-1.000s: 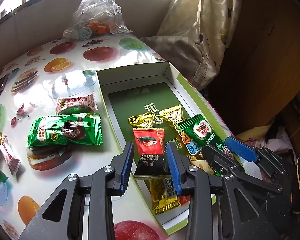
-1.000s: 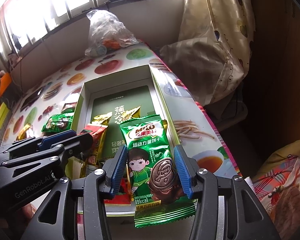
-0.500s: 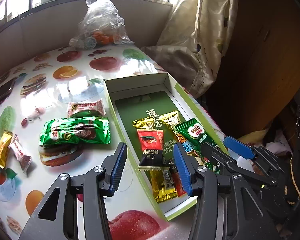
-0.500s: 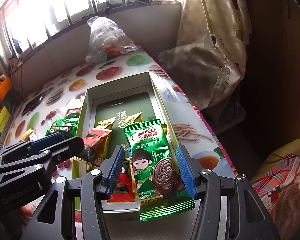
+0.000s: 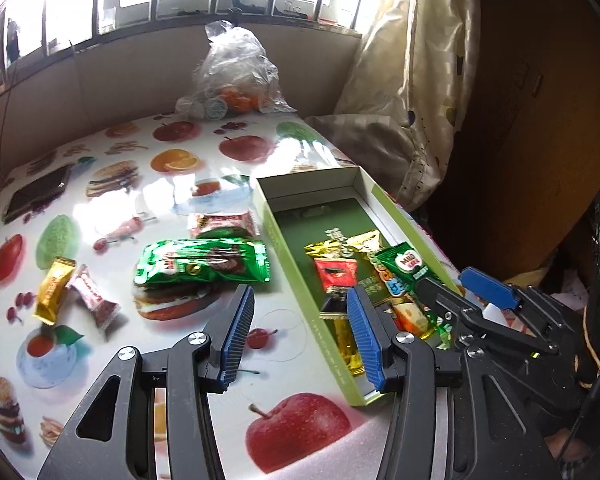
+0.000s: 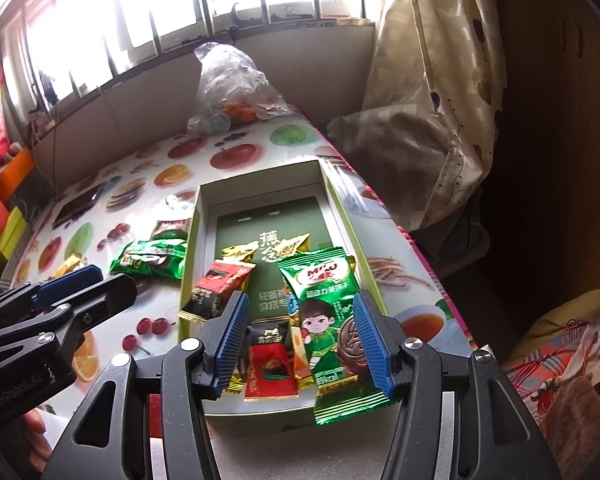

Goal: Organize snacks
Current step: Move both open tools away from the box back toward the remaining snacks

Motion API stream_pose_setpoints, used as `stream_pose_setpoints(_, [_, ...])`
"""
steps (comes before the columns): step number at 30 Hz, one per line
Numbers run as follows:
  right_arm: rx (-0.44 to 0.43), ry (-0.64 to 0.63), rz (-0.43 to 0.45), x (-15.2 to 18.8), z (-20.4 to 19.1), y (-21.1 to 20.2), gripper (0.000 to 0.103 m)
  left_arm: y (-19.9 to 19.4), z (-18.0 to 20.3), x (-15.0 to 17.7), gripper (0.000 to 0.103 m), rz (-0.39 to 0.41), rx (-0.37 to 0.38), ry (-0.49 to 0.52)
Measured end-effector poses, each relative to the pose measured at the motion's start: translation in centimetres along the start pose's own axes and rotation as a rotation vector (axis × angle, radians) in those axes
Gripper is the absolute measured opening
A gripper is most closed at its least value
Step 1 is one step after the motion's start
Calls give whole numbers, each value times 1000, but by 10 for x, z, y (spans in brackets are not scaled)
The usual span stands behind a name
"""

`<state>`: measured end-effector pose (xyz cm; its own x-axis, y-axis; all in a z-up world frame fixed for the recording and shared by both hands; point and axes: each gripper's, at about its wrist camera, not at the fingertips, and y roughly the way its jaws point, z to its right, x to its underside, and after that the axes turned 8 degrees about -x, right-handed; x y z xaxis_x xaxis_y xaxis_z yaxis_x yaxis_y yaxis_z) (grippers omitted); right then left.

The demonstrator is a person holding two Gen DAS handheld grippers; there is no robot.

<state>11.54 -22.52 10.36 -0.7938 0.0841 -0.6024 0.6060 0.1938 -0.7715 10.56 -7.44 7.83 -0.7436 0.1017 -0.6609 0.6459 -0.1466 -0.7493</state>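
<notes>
1. The left gripper (image 5: 298,330) is seen spread wide with nothing between its blue pads, poised above the fruit-print table (image 5: 100,200) just beside the green box (image 5: 288,264).
2. The right gripper (image 6: 300,342) is likewise held wide apart over the near end of the box; the Milo biscuit pack (image 6: 324,304) lies between its fingers but is not pinched, its lower end draped over the box rim.
3. Inside the box, a red-and-black packet (image 6: 216,288) is spotted leaning on the left wall, with gold-wrapped sweets (image 6: 240,250) farther in.
4. Out on the table, a green biscuit pack (image 5: 202,266), a pink-wrapped bar (image 5: 222,222), a gold candy (image 5: 54,290) and a small pink sweet (image 5: 94,306) are waiting to be collected.
5. These wrappers are judged light, crinkly and slick; the biscuits inside are probably brittle.
6. The green biscuit pack is best taken across its narrow middle, gently, so nothing gets crushed; a crimped end could slip.
</notes>
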Motion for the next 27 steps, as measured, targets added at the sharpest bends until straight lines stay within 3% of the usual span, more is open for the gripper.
stream_pose_setpoints(27, [-128,-124,-14,-1,-74,16,54,-16,-78,27,50,-14,-110,-140])
